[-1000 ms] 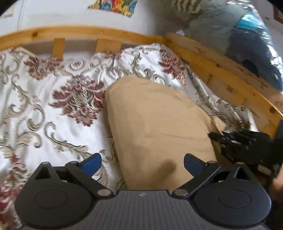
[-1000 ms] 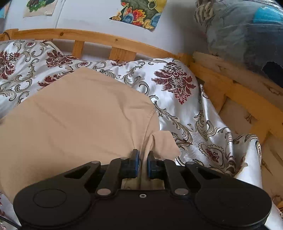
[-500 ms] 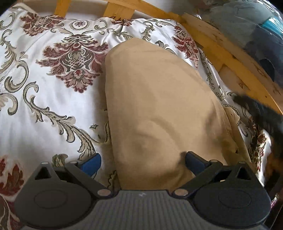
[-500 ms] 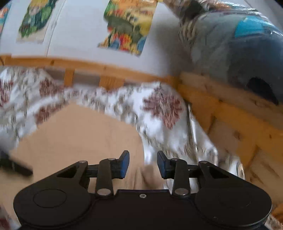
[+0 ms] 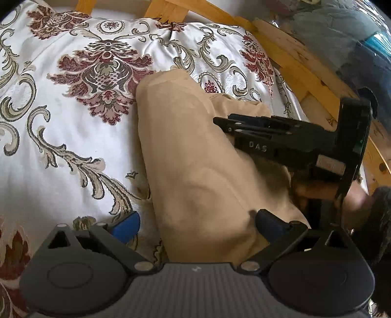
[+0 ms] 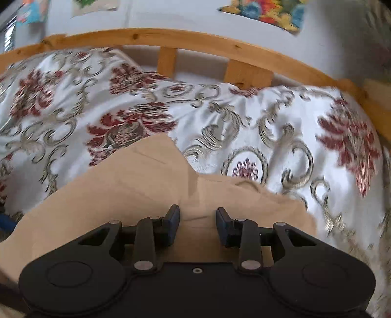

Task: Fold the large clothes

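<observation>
A tan garment (image 5: pixel 190 159) lies folded in a long strip on the floral bedspread (image 5: pixel 73 146). My left gripper (image 5: pixel 198 220) is open wide, with its blue pads on either side of the garment's near end and not pressing it. In the left wrist view my right gripper (image 5: pixel 220 122) reaches in from the right, low over the garment's right half. In its own view the right gripper (image 6: pixel 198 211) is open above the tan garment (image 6: pixel 122 195), and no fabric is pinched between its fingers.
A wooden bed rail (image 5: pixel 305 80) runs along the far and right sides of the bed. A clear bag of clothing (image 5: pixel 354 36) sits beyond it at the upper right. Colourful posters (image 6: pixel 264 9) hang on the white wall. A hand (image 5: pixel 317 190) holds the right gripper.
The right gripper let go of the tan fold, opened, and swung left over the garment. The left gripper dipped closer to the bed.
</observation>
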Tool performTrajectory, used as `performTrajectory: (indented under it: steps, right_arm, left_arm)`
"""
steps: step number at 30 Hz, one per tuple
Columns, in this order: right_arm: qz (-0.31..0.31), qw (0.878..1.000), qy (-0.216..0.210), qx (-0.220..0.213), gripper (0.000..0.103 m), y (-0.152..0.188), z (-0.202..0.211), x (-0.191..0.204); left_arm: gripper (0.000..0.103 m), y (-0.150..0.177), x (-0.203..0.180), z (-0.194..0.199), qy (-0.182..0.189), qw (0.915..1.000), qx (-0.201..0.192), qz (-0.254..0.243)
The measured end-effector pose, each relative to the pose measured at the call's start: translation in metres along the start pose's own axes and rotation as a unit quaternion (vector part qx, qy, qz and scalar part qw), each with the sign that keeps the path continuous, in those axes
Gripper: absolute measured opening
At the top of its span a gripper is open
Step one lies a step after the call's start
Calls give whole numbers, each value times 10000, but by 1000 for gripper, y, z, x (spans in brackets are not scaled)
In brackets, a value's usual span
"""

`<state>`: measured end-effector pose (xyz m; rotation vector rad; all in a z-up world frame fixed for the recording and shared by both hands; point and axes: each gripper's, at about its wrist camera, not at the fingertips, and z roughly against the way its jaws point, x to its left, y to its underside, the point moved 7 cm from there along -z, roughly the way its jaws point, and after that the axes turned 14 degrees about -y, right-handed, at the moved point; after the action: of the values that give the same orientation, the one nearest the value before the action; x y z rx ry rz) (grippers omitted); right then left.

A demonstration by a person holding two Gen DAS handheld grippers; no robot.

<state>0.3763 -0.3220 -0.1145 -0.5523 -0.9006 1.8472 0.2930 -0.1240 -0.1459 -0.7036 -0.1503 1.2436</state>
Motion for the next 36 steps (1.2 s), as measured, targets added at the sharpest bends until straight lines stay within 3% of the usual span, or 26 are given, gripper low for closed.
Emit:
performTrajectory:
  steps: [4,5,6,8,12,16,20,24,36]
  right_arm:
    - [-158,9995,131,-232,36,3,13,0]
    - [-265,9990,252,-275,41,1,23,-1]
    - [-385,9976,474,-330,56,0,36,-1]
    - [-595,9933,731,-674,75,2,72,-1]
    - [-759,9856,1222,-888,78,28,130,3]
    - [-1347,9730,1725,-739,84,65,148,-11]
    - [-1558,9719,1763,-56,86,101,123,-21]
    - [-1490,9726,1767,-243,96,108,117,-22]
    - [-1561,9743,1612,-176,100,106,116,-22]
  left_arm:
    - [103,2,-2,1,-5,10000,-72,-64]
    - [103,3,-1,1,-10,10000,-72,-44]
    - [103,3,-1,1,-14,10000,-75,-15]
    - [103,4,-1,2,-27,9999,-108,8]
    - [103,5,-1,3,-82,9998,-163,61]
    - [103,5,-2,3,-153,9997,-194,74]
    - [103,7,-3,4,-241,9995,-218,67]
    - [103,7,-3,5,-337,9992,-219,72]
    - [103,9,-4,8,-439,9986,-287,32]
